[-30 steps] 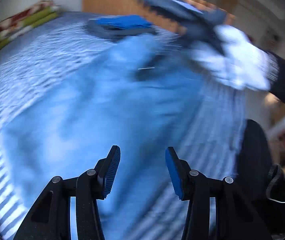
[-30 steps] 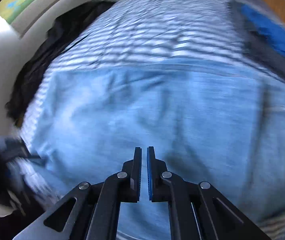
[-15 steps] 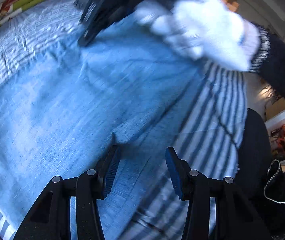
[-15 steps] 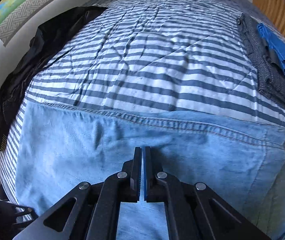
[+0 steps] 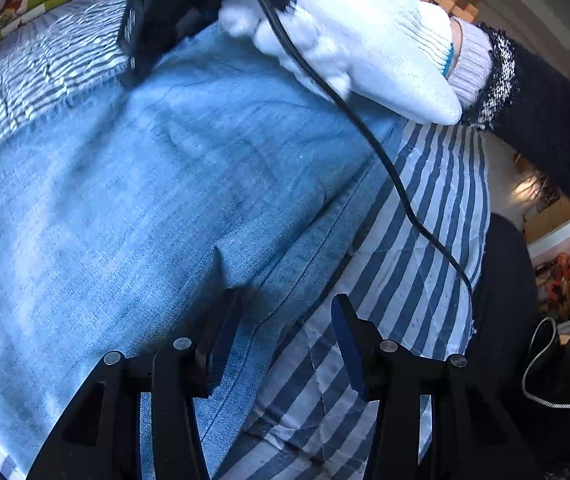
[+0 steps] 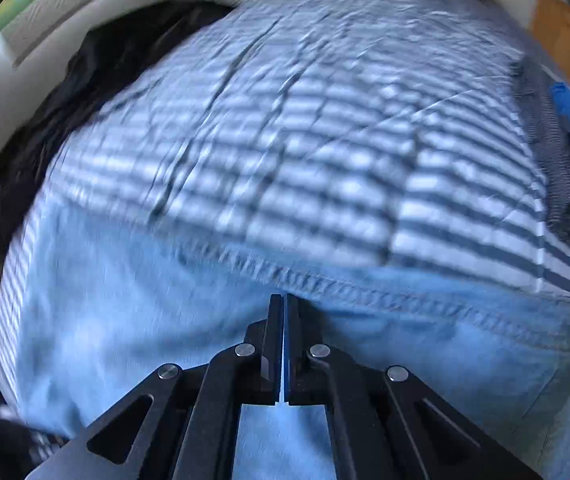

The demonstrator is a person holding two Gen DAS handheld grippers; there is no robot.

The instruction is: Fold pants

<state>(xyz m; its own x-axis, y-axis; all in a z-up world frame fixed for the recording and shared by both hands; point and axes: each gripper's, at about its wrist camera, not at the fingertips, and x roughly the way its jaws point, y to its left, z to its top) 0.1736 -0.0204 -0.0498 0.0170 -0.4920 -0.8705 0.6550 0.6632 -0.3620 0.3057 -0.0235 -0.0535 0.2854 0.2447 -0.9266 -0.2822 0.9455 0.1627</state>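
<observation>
left wrist view: left tool (image 5: pixel 285 332) is open over the pants' (image 5: pixel 145 200) edge on the striped bed (image 5: pixel 437 216); a gloved hand (image 5: pixel 365 28) holds the right tool beyond. right wrist view: right tool (image 6: pixel 283 312) is closed, empty, above the pants' stitched edge (image 6: pixel 365 292).

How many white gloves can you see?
1. One white glove, at the top of the left wrist view, holding the right gripper over the jeans. The other hand is hidden.
</observation>
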